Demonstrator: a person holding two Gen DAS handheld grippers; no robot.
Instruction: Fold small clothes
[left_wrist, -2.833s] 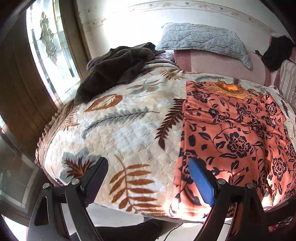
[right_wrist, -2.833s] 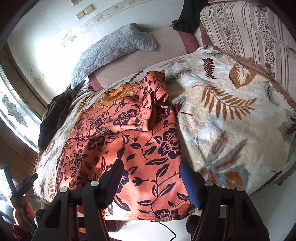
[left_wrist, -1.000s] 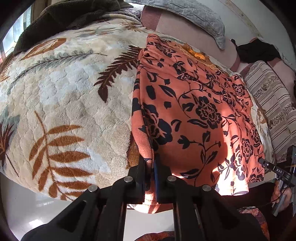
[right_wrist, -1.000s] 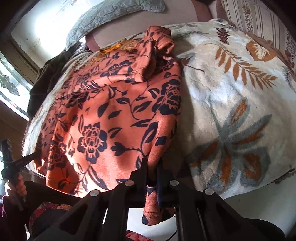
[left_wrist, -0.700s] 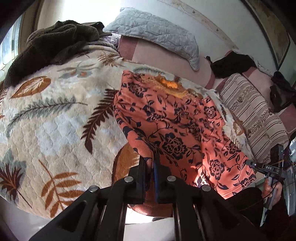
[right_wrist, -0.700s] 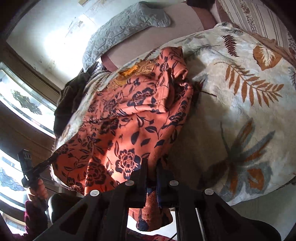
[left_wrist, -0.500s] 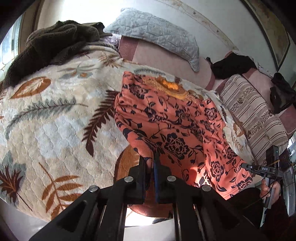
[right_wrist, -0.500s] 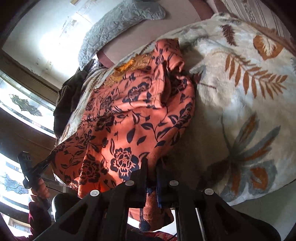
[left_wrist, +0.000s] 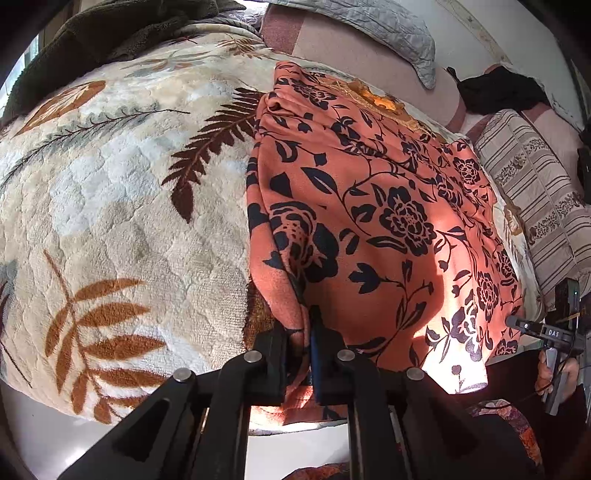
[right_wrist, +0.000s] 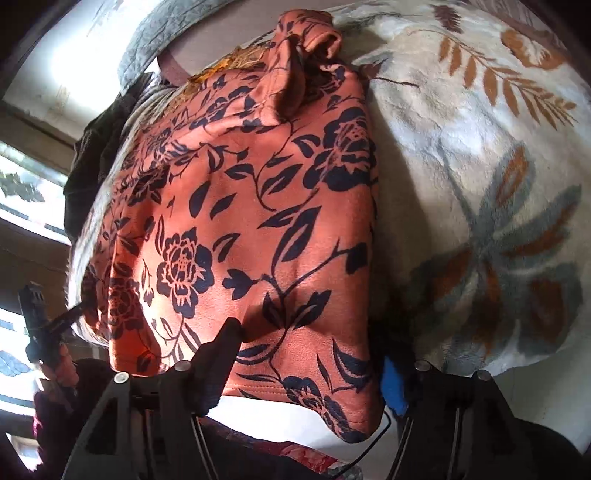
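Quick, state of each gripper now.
Left gripper: shut on the orange floral garment's hem corner.
Right gripper: jaws opening, garment lies between them, pads off it.

Bedding and clutter in a sunlit room

A plush cream blanket printed with rust, brown and grey leaves covers the bed. A dark brown knitted heap lies at its far left corner, a quilted grey pillow rests on the pink headboard cushion, with a black cloth and striped beige cushion at right.
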